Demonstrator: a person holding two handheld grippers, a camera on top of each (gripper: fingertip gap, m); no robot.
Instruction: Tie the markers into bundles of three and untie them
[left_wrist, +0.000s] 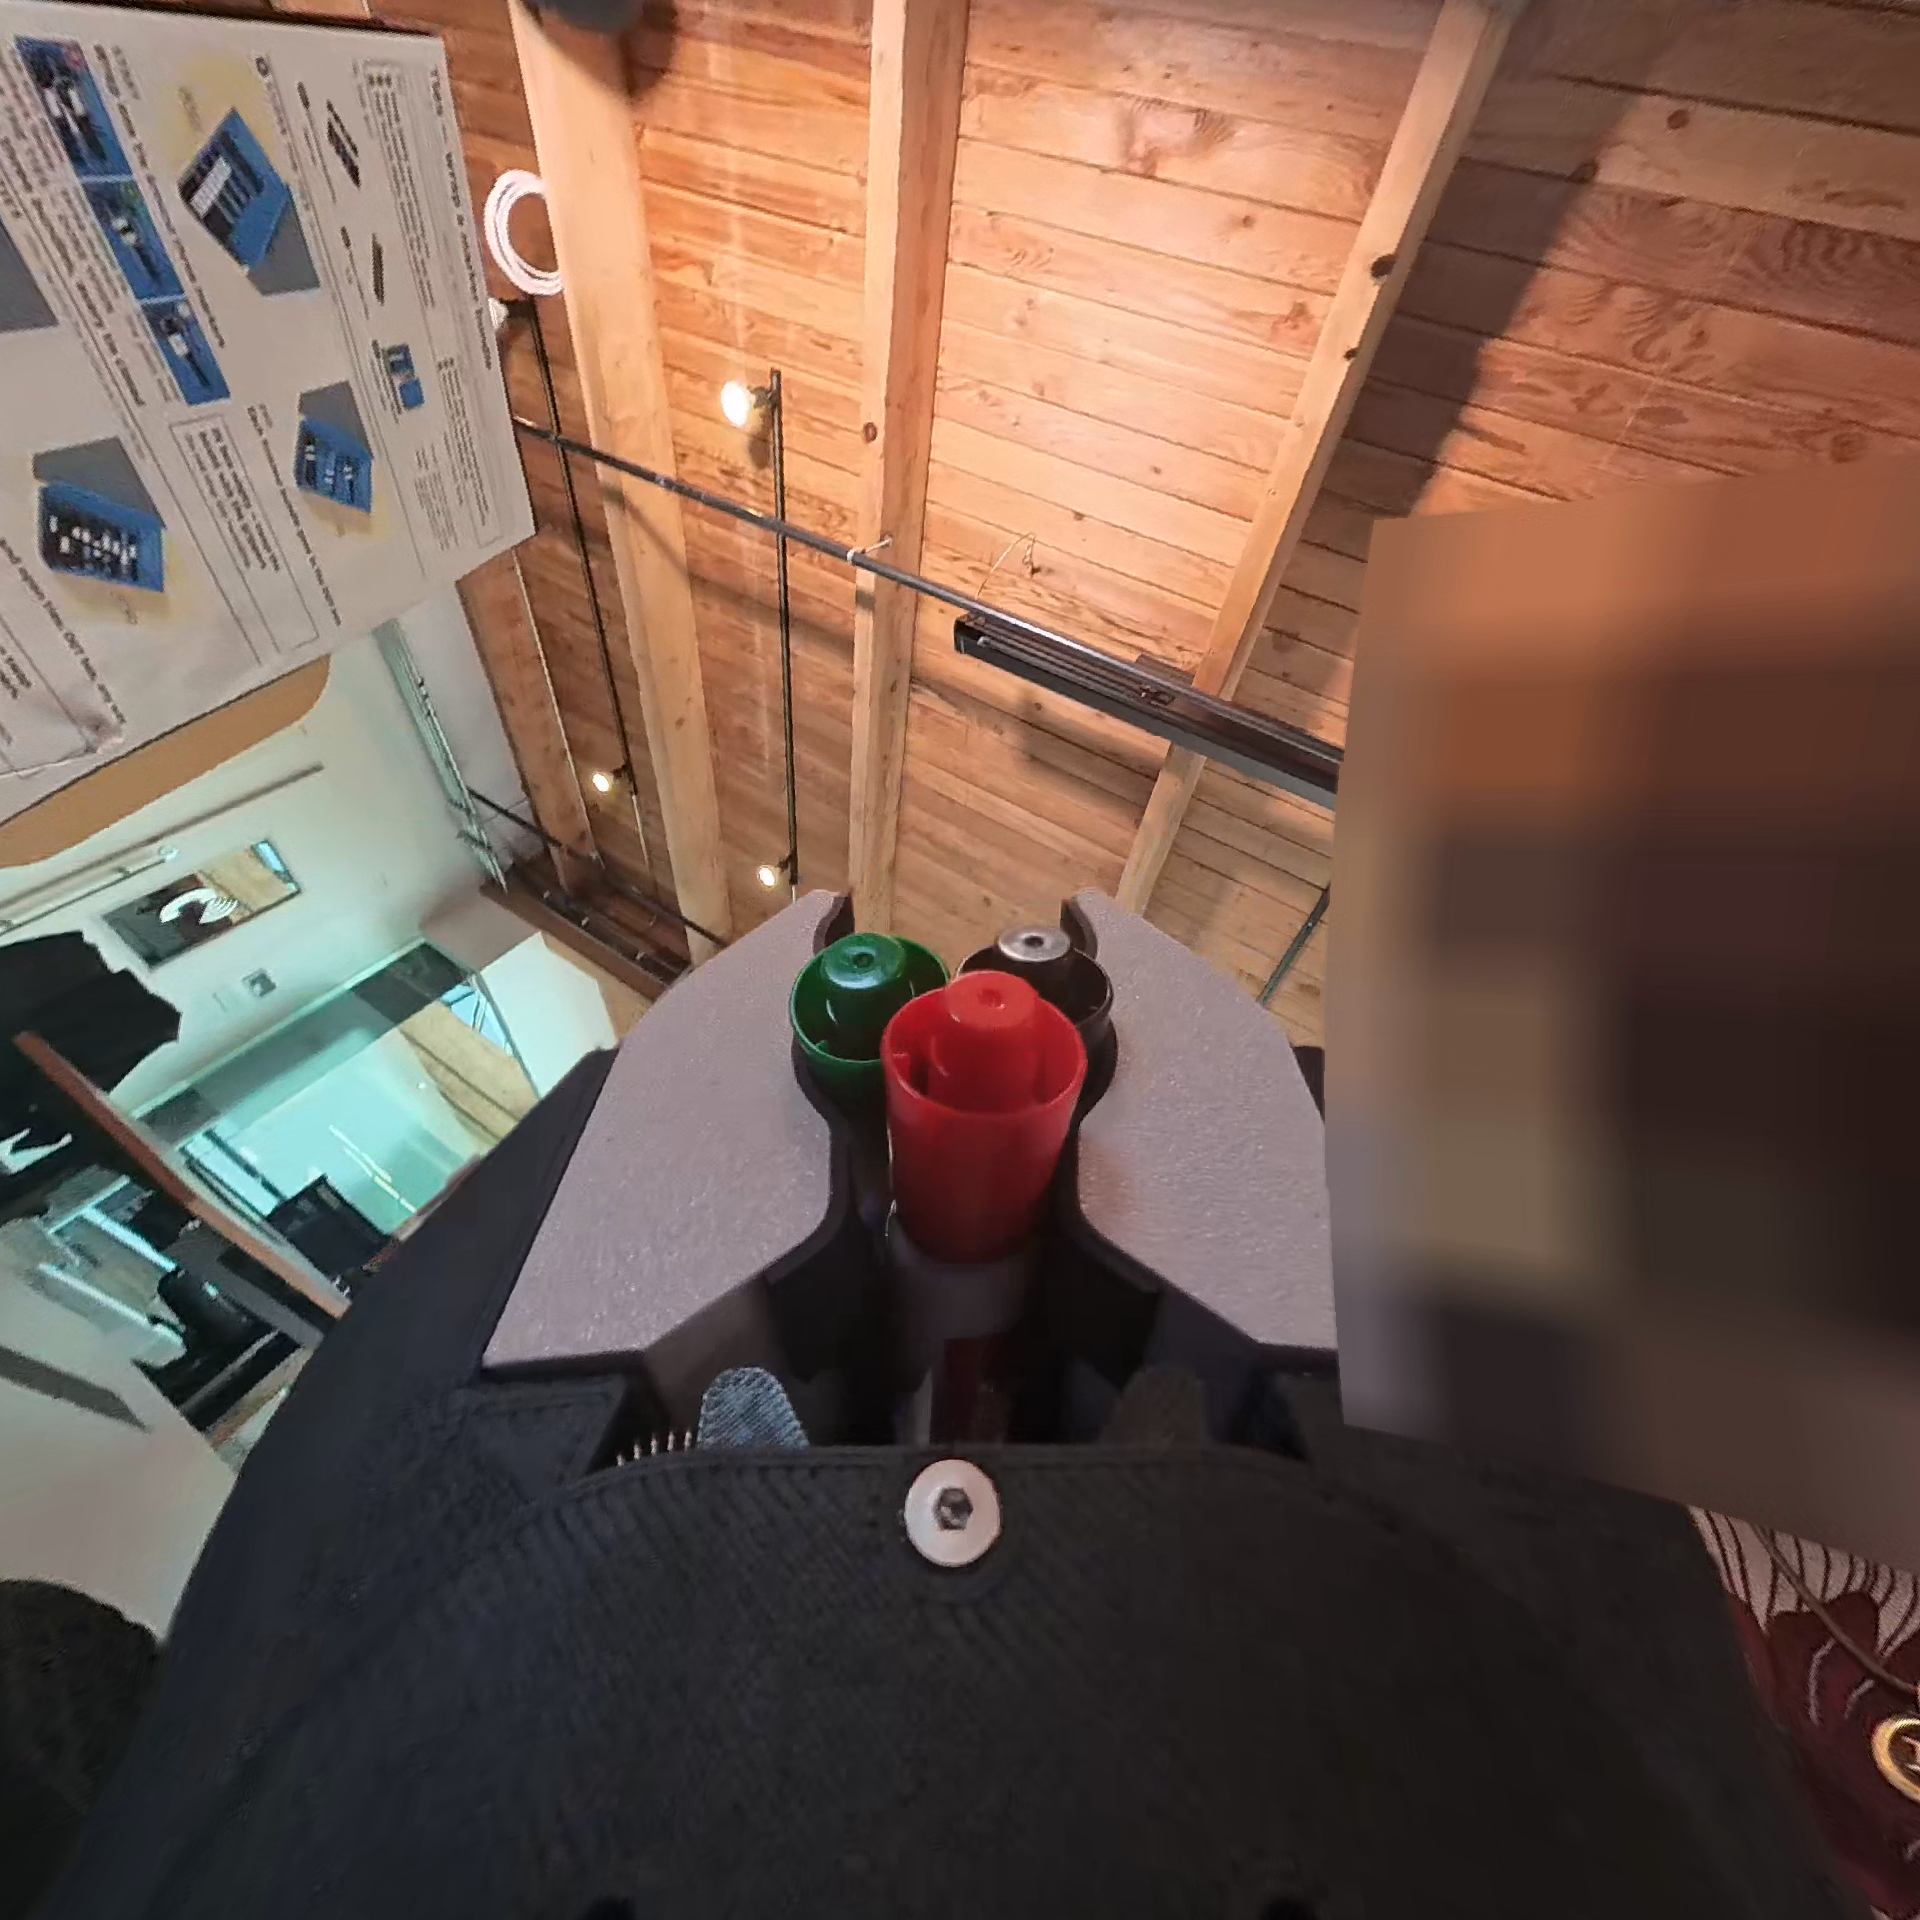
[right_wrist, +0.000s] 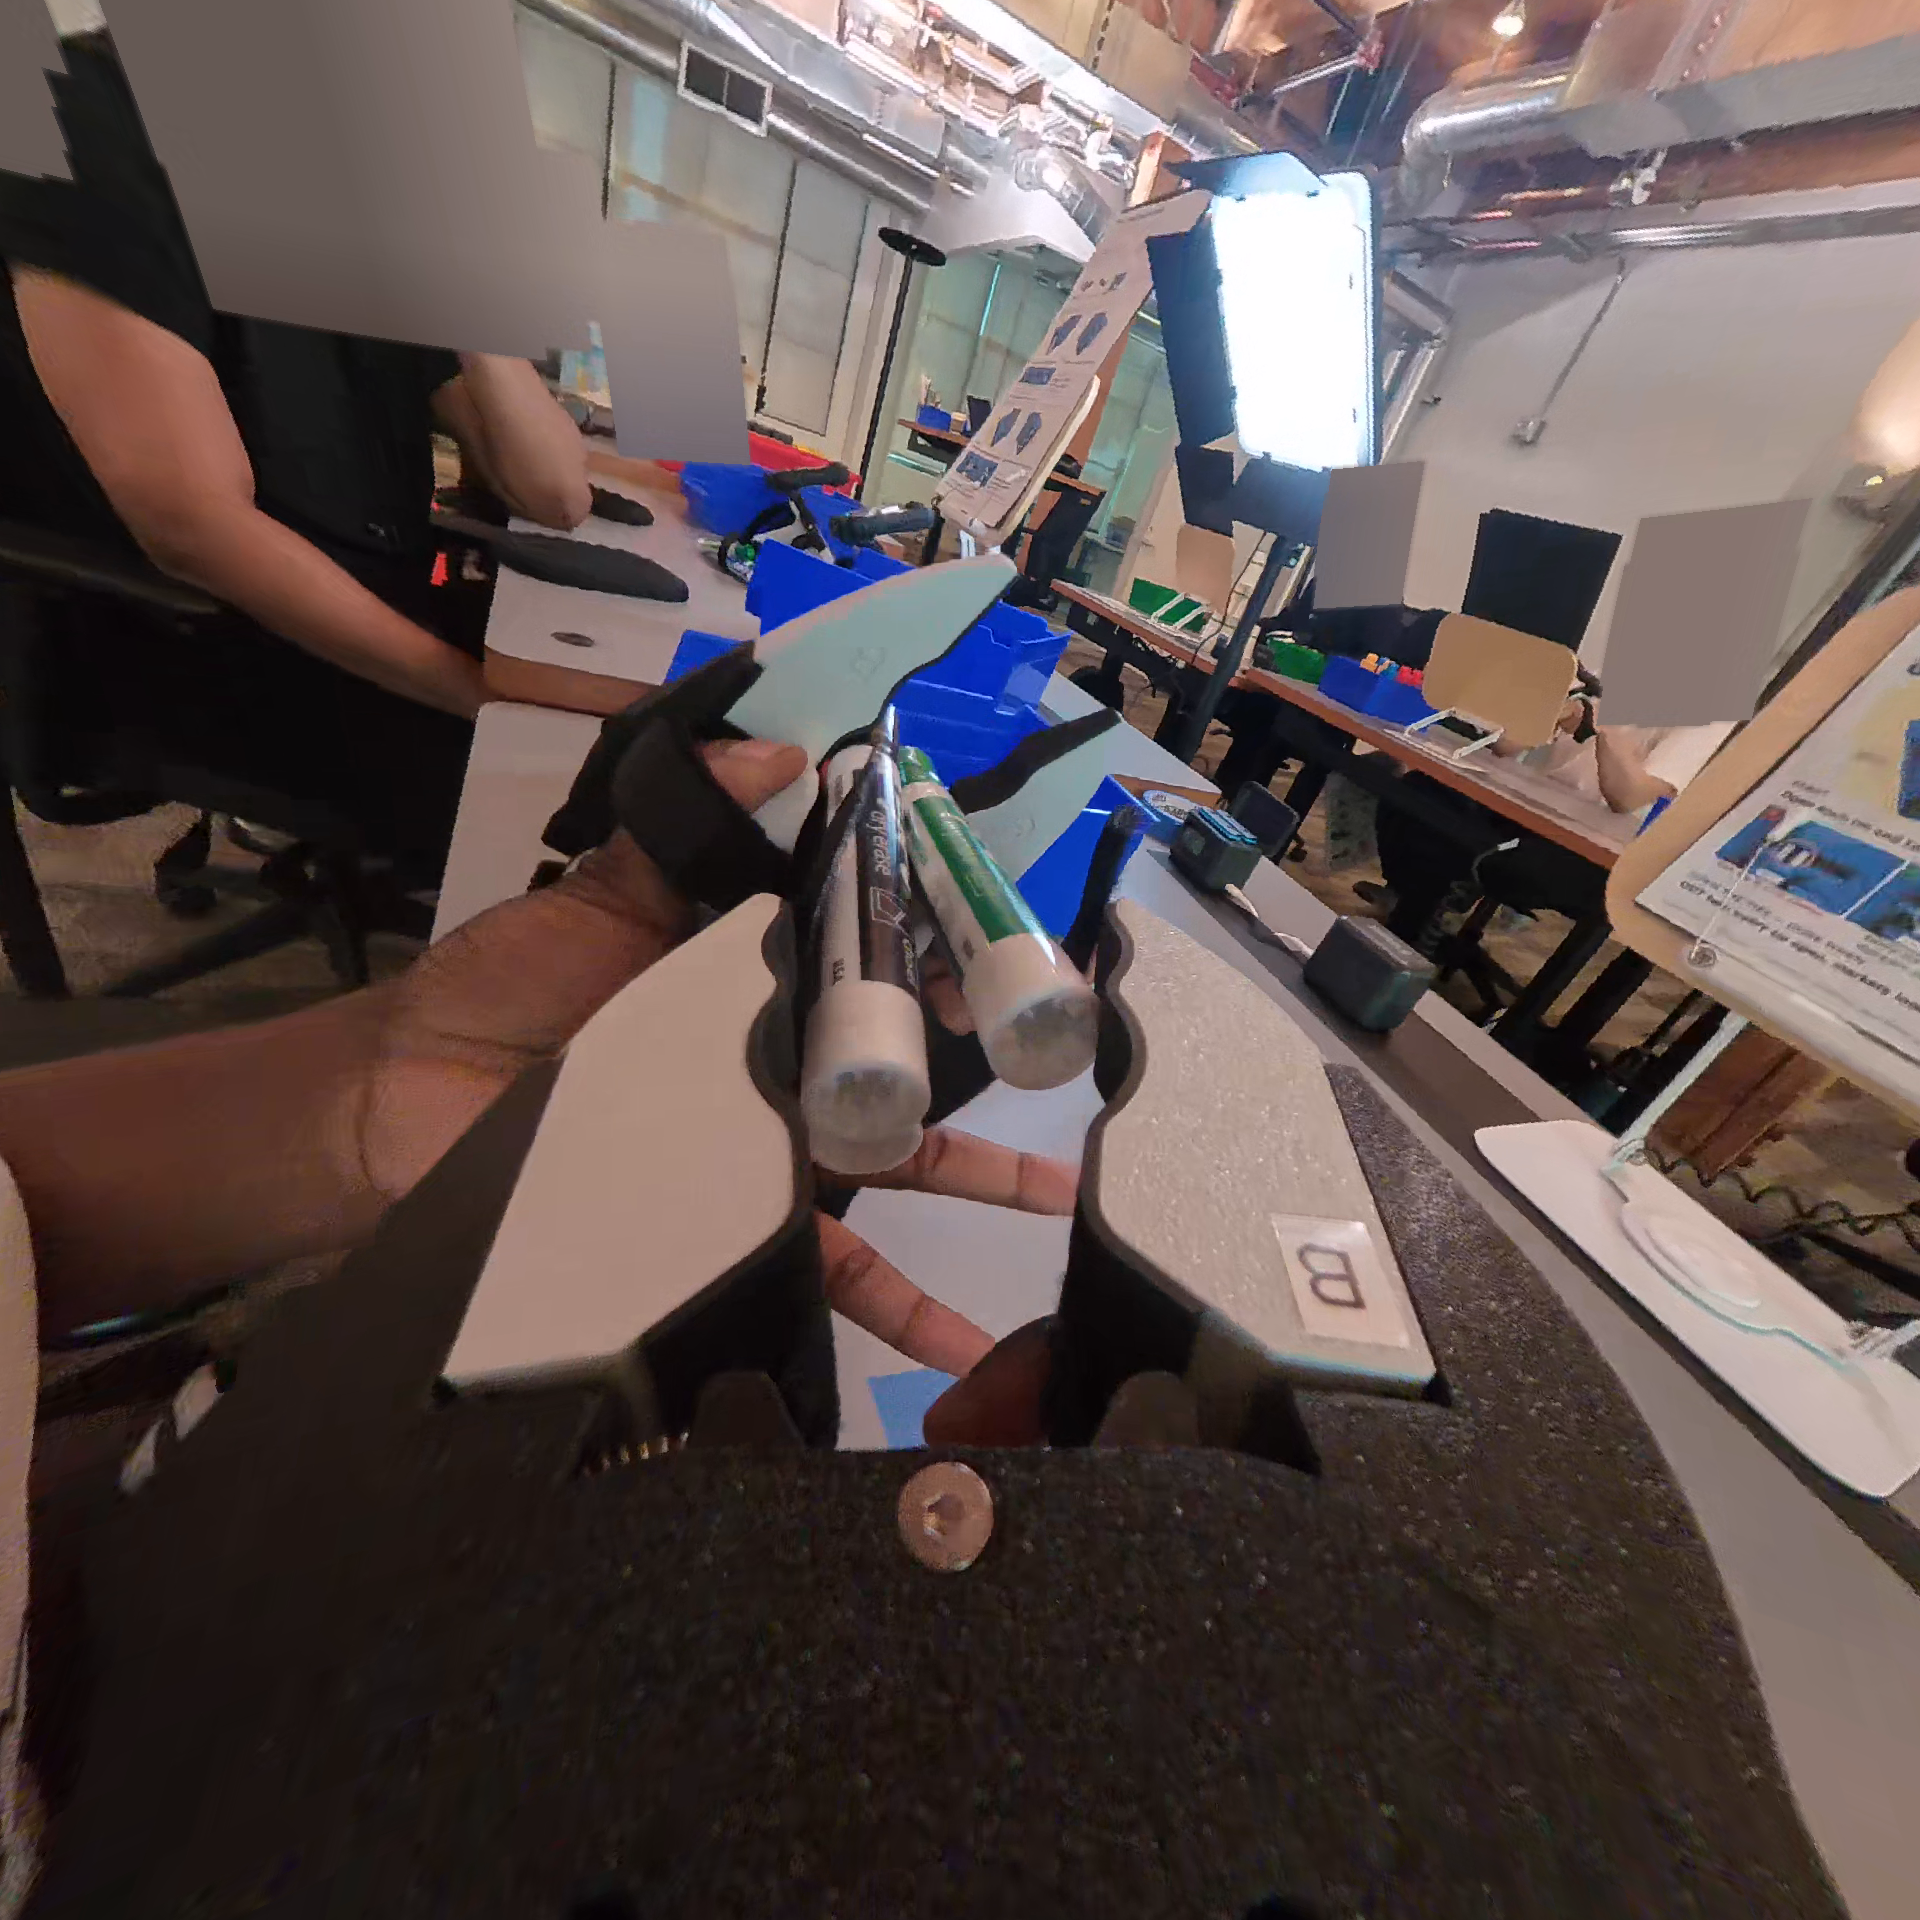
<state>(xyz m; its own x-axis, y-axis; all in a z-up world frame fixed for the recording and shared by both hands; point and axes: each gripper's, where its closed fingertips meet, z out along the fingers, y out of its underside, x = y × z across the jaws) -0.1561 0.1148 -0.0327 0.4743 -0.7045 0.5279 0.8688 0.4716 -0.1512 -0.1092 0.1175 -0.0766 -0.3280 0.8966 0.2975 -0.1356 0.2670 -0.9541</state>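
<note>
Gripping three markers together, the left tool (left_wrist: 961, 925) points up at a wooden ceiling (left_wrist: 1143, 364), pads pressed on the bundle: green cap (left_wrist: 862, 992), red cap (left_wrist: 982, 1091), black cap (left_wrist: 1039, 966). Right tool (right_wrist: 940, 997) is released, its fingers spread around the markers' butt ends (right_wrist: 868, 1091) without clamping them. Bundle sits above the grey desk (right_wrist: 1558, 1403), with blue bins (right_wrist: 987, 665) behind.

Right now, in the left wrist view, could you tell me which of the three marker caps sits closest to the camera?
The red cap. It stands in front, overlapping the green cap on the left and the black cap on the right.
</note>
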